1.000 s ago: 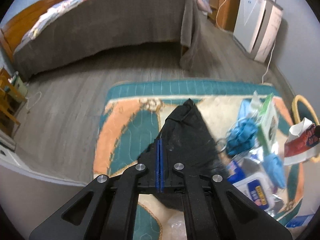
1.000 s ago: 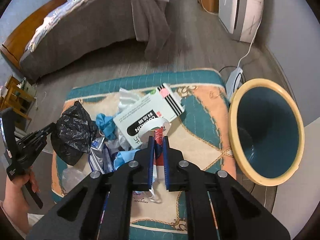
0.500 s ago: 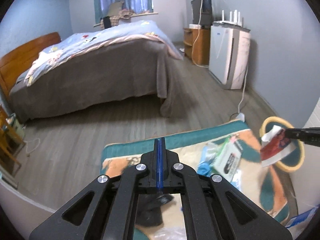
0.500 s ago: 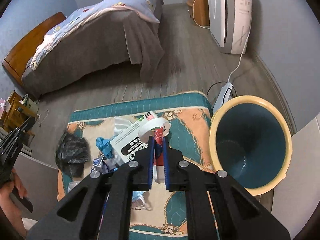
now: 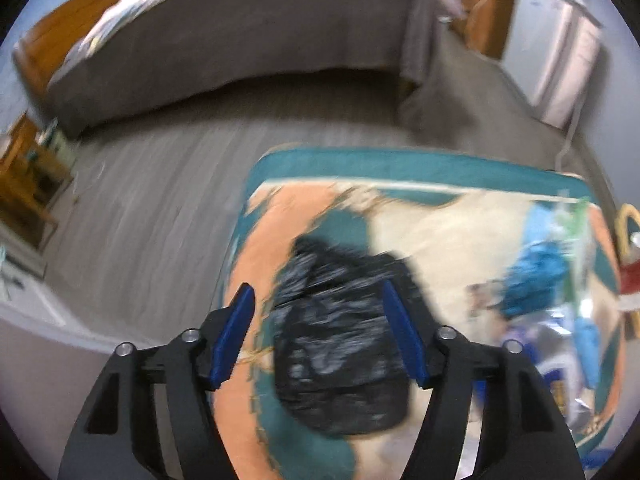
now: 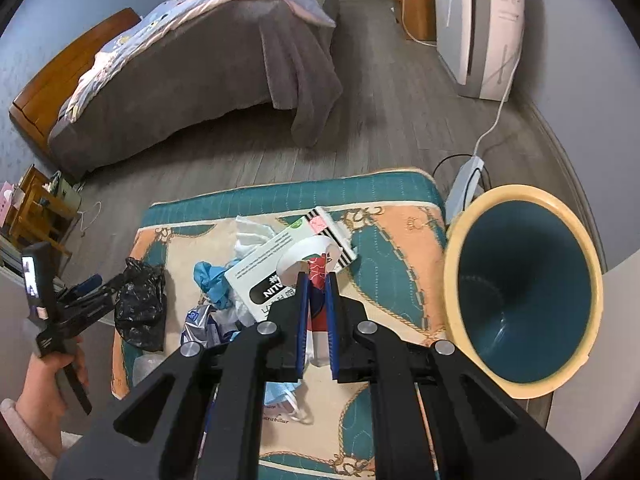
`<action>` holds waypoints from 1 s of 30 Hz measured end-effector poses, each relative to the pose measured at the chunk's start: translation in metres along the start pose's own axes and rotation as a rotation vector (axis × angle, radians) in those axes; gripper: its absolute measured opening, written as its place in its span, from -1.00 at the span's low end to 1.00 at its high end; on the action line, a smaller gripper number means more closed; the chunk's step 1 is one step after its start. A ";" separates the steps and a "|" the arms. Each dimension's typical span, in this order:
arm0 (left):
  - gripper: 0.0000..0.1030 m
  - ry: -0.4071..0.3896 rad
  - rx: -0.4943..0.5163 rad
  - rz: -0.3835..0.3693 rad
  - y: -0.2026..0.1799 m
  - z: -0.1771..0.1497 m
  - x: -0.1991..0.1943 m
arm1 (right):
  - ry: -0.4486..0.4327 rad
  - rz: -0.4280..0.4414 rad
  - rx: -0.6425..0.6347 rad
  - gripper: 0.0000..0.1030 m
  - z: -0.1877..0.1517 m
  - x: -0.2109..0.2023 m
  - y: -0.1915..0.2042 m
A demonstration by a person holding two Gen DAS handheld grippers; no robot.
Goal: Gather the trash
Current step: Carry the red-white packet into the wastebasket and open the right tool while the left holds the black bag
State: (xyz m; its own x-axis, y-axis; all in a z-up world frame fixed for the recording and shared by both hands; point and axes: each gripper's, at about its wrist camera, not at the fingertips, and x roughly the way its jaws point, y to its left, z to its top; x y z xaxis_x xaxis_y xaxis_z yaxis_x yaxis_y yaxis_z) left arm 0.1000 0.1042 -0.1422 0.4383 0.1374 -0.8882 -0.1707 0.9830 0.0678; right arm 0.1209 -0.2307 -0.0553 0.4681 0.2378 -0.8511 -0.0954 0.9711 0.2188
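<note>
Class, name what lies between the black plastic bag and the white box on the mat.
In the right wrist view, a crumpled blue glove lies between black plastic bag and white box.

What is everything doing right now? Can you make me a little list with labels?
left gripper: open, jaws on either side of the black bag
right gripper: shut on paper cup
black bag: lying on the mat, left end
bin: right of the mat, nothing visible inside it
still on mat: white box, blue gloves, wrappers

One black bag (image 6: 141,309), one box (image 6: 288,264), one bin (image 6: 524,300), two tools (image 6: 316,280).
</note>
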 end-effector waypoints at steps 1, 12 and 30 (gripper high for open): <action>0.30 0.027 -0.027 -0.002 0.009 -0.001 0.008 | 0.003 -0.001 -0.004 -0.85 0.000 0.003 0.002; -0.94 0.095 -0.057 -0.074 0.012 -0.001 0.033 | 0.015 0.004 -0.043 -0.85 0.006 0.010 0.018; -0.95 -0.428 0.148 -0.128 -0.090 0.040 -0.165 | -0.151 -0.043 -0.010 -0.85 0.015 -0.075 -0.026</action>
State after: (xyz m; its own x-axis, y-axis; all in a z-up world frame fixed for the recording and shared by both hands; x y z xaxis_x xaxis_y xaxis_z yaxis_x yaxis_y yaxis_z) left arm 0.0784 -0.0017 0.0164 0.7773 0.0218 -0.6287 0.0219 0.9979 0.0617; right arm 0.1015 -0.2740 0.0104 0.5987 0.1910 -0.7778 -0.0808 0.9806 0.1786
